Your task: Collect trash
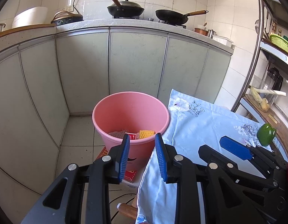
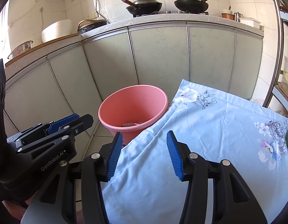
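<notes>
A pink bucket [image 1: 130, 112] stands on the floor beside the table; it also shows in the right wrist view [image 2: 133, 106]. Inside lie a yellow foam net [image 1: 146, 133], a red packet [image 1: 130, 135] and a brownish scrap [image 1: 116, 133]. My left gripper [image 1: 142, 140] is open and empty, just short of the bucket's near rim. My right gripper [image 2: 144, 137] is open and empty above the light blue flowered tablecloth [image 2: 209, 130], to the right of the bucket. The right gripper also appears in the left wrist view [image 1: 235, 147], and the left gripper appears in the right wrist view [image 2: 63, 124].
A green pepper [image 1: 266, 134] lies at the table's right edge. Grey cabinet doors [image 1: 136, 59] stand behind the bucket, with woks [image 1: 125, 8] on the counter above. A metal shelf rack [image 1: 255, 56] stands at right. A red box [image 1: 130, 175] lies under the bucket.
</notes>
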A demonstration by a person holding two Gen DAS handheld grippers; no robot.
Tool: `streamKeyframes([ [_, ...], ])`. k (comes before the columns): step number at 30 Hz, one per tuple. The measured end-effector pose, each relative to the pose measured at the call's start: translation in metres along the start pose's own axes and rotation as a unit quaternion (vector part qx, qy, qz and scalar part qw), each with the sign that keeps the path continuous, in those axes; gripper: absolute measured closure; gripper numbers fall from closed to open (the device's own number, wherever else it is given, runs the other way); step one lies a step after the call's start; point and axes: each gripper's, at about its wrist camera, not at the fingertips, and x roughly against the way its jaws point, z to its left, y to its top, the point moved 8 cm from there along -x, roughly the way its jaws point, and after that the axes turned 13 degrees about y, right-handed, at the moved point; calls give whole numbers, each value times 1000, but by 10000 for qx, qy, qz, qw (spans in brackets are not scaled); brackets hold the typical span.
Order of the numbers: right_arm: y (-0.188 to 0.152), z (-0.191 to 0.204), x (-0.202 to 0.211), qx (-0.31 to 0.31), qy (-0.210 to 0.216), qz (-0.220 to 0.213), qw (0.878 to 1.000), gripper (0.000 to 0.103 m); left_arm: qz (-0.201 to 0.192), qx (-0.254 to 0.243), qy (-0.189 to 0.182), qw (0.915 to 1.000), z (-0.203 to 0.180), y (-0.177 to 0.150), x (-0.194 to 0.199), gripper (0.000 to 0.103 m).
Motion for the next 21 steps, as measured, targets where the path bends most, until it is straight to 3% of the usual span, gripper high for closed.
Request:
streamKeyframes([
  [21,-2,0,0,7,-6,42,10000,53,12,-26,-46,10000,-1,2,-1,76],
])
